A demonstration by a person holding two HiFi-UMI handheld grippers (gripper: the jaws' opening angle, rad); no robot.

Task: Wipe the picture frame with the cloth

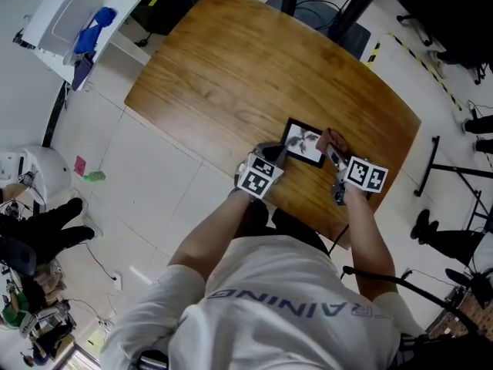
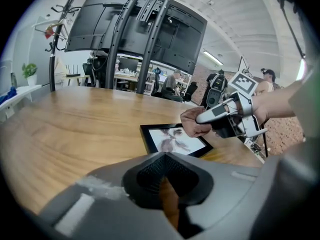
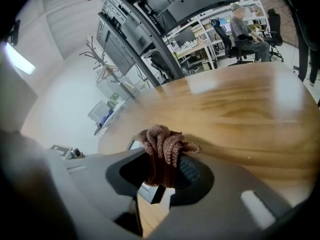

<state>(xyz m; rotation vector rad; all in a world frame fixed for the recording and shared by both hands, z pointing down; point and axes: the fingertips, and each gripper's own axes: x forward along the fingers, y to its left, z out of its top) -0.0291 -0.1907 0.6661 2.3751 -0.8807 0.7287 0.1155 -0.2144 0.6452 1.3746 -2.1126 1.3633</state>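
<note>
**Cloth on the glass, spare gripper waiting beside it**

The frame lies flat, picture up, on the table. It sits close to the person's edge, probably so both tools can reach it without stretching.

The right gripper has its jaws clamped on the cloth. In the right gripper view, the cloth is gathered into a wad that sticks out past the tips of the right gripper. Held this way, the fabric rather than the jaws should meet the glass. A corner of the frame shows directly under the wad.

From the left gripper view, the cloth sits over the right part of the frame. It is at or just above the picture surface, though contact cannot be confirmed. The right gripper slopes down from the right.

The left gripper has its jaws brought together with nothing between them. Only a thin slit of table wood shows through the left gripper in its own view. It sits just beside the frame's left edge, with a strip of bare table between them. That looks like a ready position, from which it could steady the frame if a stroke made it slide.

The wipe appears to be at the right side, with the rest of the picture uncovered.
</note>
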